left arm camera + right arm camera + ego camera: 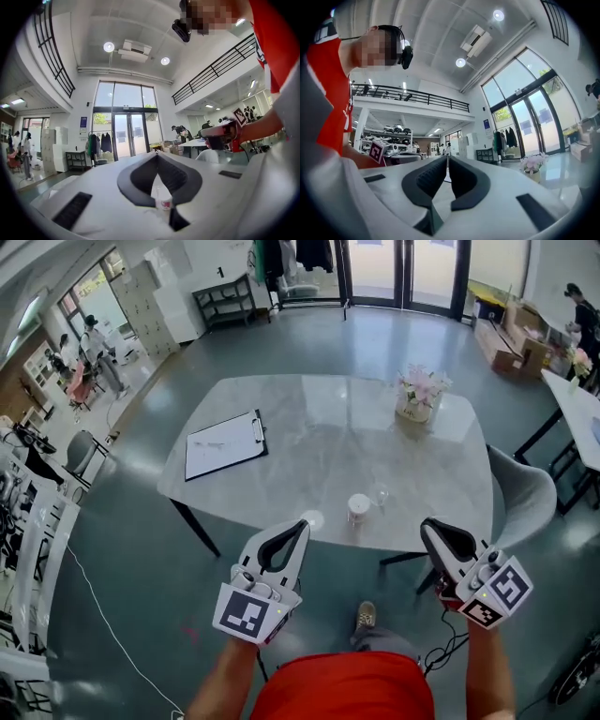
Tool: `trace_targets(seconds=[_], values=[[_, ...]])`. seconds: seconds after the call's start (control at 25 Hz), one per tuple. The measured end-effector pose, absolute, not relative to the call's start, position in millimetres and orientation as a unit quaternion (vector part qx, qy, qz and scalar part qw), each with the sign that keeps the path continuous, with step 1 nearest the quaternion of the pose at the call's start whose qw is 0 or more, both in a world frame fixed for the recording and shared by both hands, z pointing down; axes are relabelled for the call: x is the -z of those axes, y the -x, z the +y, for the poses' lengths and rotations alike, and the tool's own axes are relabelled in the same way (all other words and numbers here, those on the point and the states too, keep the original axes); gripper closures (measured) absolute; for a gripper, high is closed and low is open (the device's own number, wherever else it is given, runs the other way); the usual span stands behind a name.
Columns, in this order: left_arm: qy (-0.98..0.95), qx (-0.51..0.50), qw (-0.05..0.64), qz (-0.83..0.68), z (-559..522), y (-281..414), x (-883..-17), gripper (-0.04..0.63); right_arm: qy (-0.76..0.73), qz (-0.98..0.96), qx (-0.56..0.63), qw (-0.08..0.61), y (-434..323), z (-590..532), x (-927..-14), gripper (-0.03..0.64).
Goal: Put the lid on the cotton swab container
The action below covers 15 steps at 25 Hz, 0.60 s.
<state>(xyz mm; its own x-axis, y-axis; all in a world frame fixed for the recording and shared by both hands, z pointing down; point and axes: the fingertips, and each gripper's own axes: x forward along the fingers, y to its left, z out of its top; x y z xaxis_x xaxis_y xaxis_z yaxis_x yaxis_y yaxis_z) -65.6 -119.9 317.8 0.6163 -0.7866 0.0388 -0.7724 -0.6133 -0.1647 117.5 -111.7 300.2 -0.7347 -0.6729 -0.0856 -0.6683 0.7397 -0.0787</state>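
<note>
- Cotton swab container point(358, 509): white, red label, upright near the front edge of the desk point(309, 409).
- Clear lid point(380, 493): on the desk just right of and behind the container, apart from it.
- Left claw point(300, 524): closed tip to tip, empty; short of the container, to its left. The container shows low behind its pads.
- Right claw point(429, 523): tips together, empty; right of the container, off the desk edge.
</note>
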Motion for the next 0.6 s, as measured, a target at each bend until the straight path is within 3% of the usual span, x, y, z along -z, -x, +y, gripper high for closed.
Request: trace_targets(seconds=[0.16, 0.4, 0.52, 0.6], values=[[0.894, 0.068, 0.048, 0.441, -152.4, 48.9, -338.5, 0.586, 0.327, 0.944, 0.034, 0.026, -127.0, -155.7, -326.0, 0.564], [0.897, 0.103, -0.001, 0.431, -180.4, 27.6, -384.9, 0.585, 0.262, 0.963, 0.058, -0.033, -131.3, -200.0, -374.9, 0.472], [0.905, 0.131, 0.0, 0.405, -194.4, 16.4, -411.9, 0.535, 0.226, 0.969, 0.069, -0.071, -126.0, -216.5, -402.7, 0.43], [0.911, 0.156, 0.0, 0.381, -201.7, 8.9, -431.1, 0.468, 0.2, 0.972, 0.071, -0.102, -119.6, -225.7, -420.9, 0.408]])
